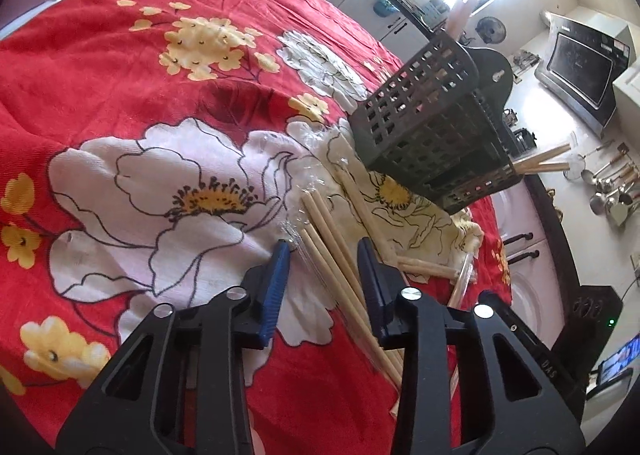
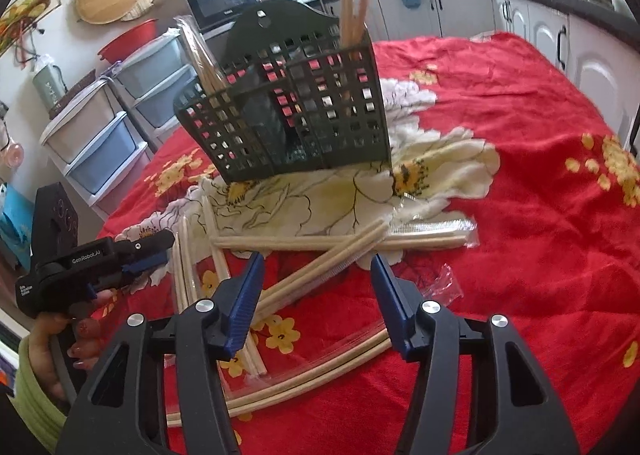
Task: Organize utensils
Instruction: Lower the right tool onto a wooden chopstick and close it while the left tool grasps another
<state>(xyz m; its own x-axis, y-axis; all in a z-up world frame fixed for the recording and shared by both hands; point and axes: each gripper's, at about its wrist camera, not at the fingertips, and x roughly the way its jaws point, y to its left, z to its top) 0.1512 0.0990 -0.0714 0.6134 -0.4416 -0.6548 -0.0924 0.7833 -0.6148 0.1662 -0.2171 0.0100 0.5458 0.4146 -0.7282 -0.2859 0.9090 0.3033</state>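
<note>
Straddling loose chopsticks [image 1: 340, 267] on the bed [image 1: 120, 55], left gripper [image 1: 324, 255] jaws half-open, right gripper [image 2: 316, 267] wider, both empty (light, stiff, slippery: pinch mid-shaft).

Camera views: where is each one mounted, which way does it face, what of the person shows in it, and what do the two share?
Left wrist: sits on the left gripper, looking down along its fingers at wooden chopsticks on the red floral cloth, basket beyond; no hand shows.
Right wrist: sits on the right gripper, facing crossed chopsticks and the basket; the left gripper, its hand and a green sleeve show at lower left.
Shared: chopsticks, basket, cloth.
</note>
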